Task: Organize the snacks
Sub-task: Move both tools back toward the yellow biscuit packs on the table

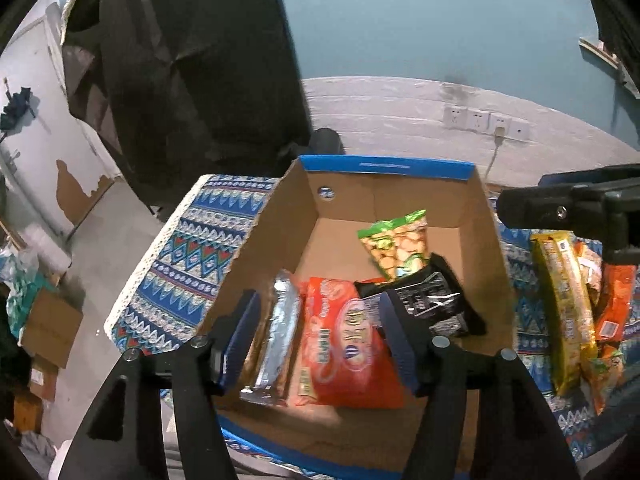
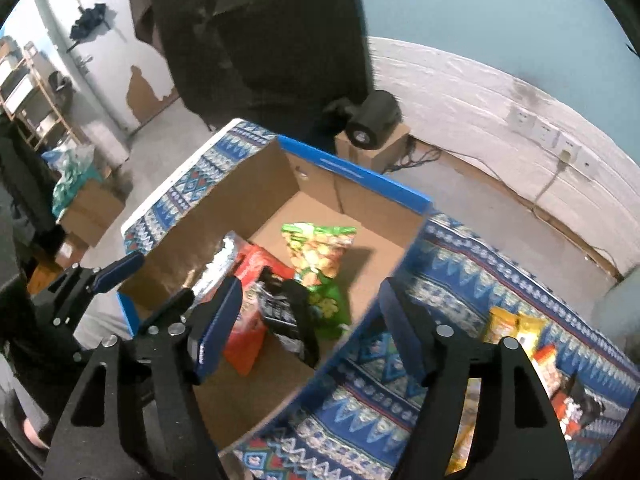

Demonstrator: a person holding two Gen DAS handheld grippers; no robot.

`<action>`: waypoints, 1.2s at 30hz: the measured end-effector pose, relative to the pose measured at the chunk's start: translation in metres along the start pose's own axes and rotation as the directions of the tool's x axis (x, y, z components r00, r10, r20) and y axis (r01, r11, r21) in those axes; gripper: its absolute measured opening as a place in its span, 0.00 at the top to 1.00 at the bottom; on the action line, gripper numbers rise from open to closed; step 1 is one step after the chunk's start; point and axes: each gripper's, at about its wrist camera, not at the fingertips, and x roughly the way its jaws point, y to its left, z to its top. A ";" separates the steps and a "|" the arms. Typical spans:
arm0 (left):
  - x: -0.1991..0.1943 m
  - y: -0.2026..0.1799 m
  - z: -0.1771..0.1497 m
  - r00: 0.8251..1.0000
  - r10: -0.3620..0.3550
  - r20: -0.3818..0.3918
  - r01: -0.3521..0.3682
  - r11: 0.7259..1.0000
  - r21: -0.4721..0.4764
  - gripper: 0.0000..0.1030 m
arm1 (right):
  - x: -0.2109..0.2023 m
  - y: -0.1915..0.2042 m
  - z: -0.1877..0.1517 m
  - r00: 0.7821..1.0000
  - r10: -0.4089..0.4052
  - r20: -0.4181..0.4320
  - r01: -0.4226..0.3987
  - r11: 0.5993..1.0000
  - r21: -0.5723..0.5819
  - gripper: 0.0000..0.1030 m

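Patterned blue cloth covered the desk point(image 2: 460, 280) under both my cameras, and I had the open carton point(image 1: 384, 166) sitting on it as the bin for the snacks.

Nearest my left camera, the left gripper point(image 1: 320, 336) hung over the carton's near end, tilted down into it. Its fingers point(image 1: 240, 336) stood apart with nothing pressed between them; the orange packet point(image 1: 344, 344) lay flat on the carton floor below the gap, so I judged it let go, not held. A silver-wrapped bar point(image 1: 276, 336) lay just beside it on the left, lengthwise, which kept that row tight against the wall. A black packet point(image 1: 432, 300) sat to the right, partly over the orange one, and the green bag point(image 1: 394, 248) leaned further back, its lower end on the black packet.

My right gripper point(image 2: 308, 328) hovered over the carton's right wall, one finger inside the rim and one outside above the cloth. Those fingers point(image 2: 218, 328) were spread wide and empty too; the black packet showed between them but lay low in the carton, apart from the pads.

Further right on the cloth, outside the carton, a heap of loose snacks point(image 1: 568, 312) waited, a long yellow one among orange ones. I reckoned the sorting partway done, with that heap the likely next reach for my right side.

Beyond stood a white wall with sockets point(image 1: 476, 120).
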 end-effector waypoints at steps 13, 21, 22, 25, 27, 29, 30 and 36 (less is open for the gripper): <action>-0.015 -0.061 0.009 0.997 -0.075 0.020 0.073 0.993 0.089 0.39 | -0.041 -0.059 -0.039 0.994 -0.109 -0.024 0.111 0.992 0.064 0.27; -0.026 -0.113 0.011 0.993 -0.116 0.025 0.109 0.975 0.191 0.35 | -0.067 -0.101 -0.070 0.987 -0.160 -0.035 0.163 0.980 0.117 0.27; -0.027 -0.120 0.011 0.992 -0.126 0.021 0.119 0.972 0.201 0.35 | -0.070 -0.106 -0.074 0.985 -0.166 -0.036 0.170 0.977 0.128 0.27; -0.027 -0.138 0.010 0.989 -0.147 0.006 0.142 0.964 0.226 0.35 | -0.079 -0.122 -0.086 0.984 -0.176 -0.040 0.181 0.970 0.160 0.27; -0.027 -0.149 0.008 0.988 -0.154 -0.002 0.150 0.958 0.243 0.35 | -0.085 -0.131 -0.093 0.982 -0.185 -0.042 0.189 0.965 0.180 0.27; -0.025 -0.161 0.007 0.986 -0.164 -0.015 0.162 0.952 0.259 0.35 | -0.090 -0.140 -0.099 0.980 -0.194 -0.044 0.199 0.959 0.200 0.27; -0.025 -0.166 0.006 0.986 -0.167 -0.021 0.167 0.950 0.263 0.35 | -0.093 -0.145 -0.104 0.979 -0.197 -0.046 0.202 0.956 0.212 0.26; -0.016 -0.189 0.001 0.981 -0.180 -0.071 0.193 0.940 0.282 0.35 | -0.100 -0.168 -0.123 0.974 -0.219 -0.062 0.228 0.939 0.257 0.26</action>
